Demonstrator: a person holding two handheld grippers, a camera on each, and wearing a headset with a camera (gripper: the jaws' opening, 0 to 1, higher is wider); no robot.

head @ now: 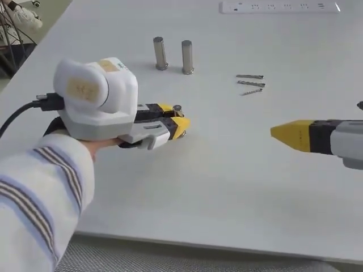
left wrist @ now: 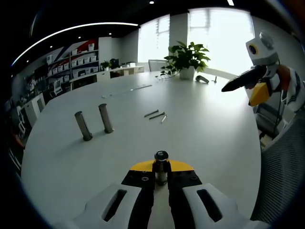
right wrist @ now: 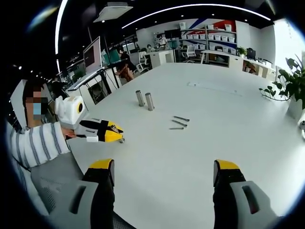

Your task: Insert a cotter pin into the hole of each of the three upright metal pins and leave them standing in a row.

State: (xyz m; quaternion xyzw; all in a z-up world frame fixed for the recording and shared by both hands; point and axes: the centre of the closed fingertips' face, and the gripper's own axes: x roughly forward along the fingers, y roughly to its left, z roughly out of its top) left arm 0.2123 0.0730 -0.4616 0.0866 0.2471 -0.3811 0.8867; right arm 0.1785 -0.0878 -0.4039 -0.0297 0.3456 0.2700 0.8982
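Note:
Two metal pins [head: 160,54] [head: 187,56] stand upright side by side at the far middle of the white table. To their right lie three cotter pins [head: 250,84], loose and close together. My left gripper [head: 180,122] hovers low over the table's left side, shut on a third metal pin [left wrist: 161,167] whose round head sticks up between the yellow tips. Over the right side my right gripper [right wrist: 164,167] is open, its jaws wide apart with nothing between them. It is well short of the cotter pins [right wrist: 180,123].
A white power strip [head: 281,7] lies at the table's far edge. A potted plant [left wrist: 186,57] stands at one end of the table. A person's striped sleeve [head: 39,192] covers the near left corner. The table's front edge [head: 215,246] runs close below the grippers.

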